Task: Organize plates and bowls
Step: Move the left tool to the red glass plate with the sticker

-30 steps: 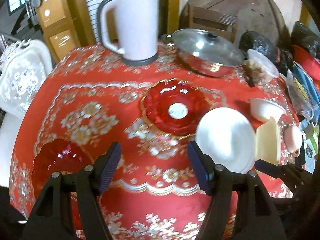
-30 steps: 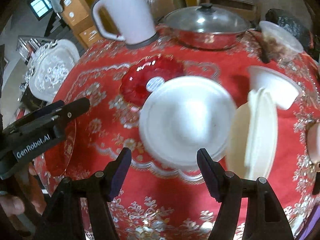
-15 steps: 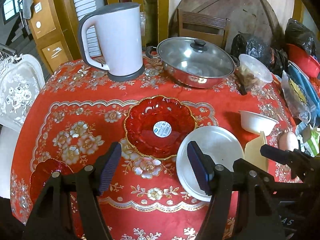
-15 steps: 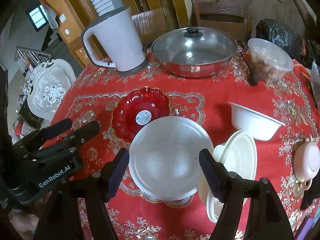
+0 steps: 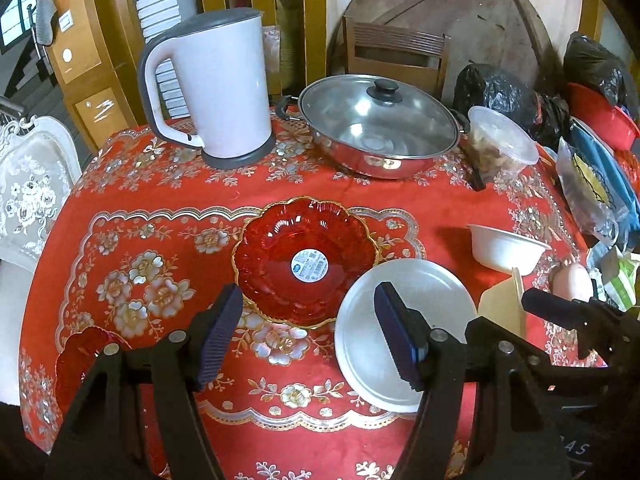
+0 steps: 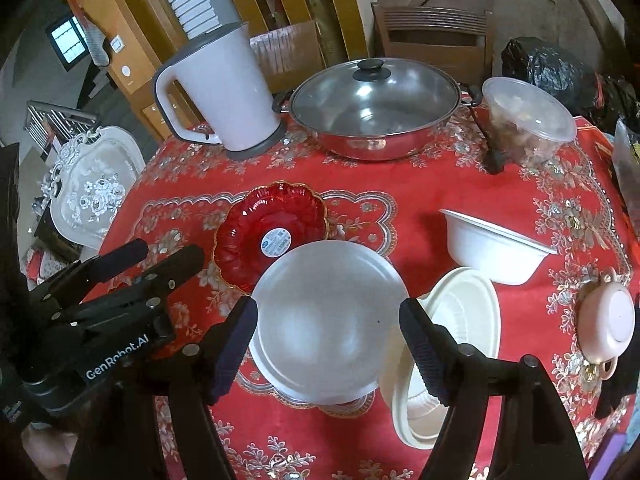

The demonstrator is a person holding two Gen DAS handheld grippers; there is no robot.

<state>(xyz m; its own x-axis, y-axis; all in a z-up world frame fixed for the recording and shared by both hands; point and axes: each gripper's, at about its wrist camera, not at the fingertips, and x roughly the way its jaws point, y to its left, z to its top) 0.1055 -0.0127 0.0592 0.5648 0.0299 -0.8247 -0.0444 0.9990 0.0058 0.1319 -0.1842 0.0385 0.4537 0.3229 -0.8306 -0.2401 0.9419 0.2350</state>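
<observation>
Hovering over the red floral tablecloth [image 5: 132,184], both grippers hang above the table w/ nothing in them. Left gripper [image 5: 308,336] has its jaws spread wide, empty, above the near edge of the red scalloped plate [image 5: 306,260], which sits mid-table w/ a round sticker at its centre. Right gripper [image 6: 328,344] is also wide open & empty, framing the white plate [image 6: 332,320], which lies just right of the red one, rims overlapping or touching — can't tell which. A cream plate [image 6: 460,320] leans tilted beside the white one, on its right. White bowl [image 6: 494,246] stands upright further right, apart from the plates. Second small red dish [image 5: 86,360] sits at the near left edge. At the back: white kettle [image 5: 212,88], lidded steel pot [image 5: 378,124], clear lidded tub [image 5: 500,144].
</observation>
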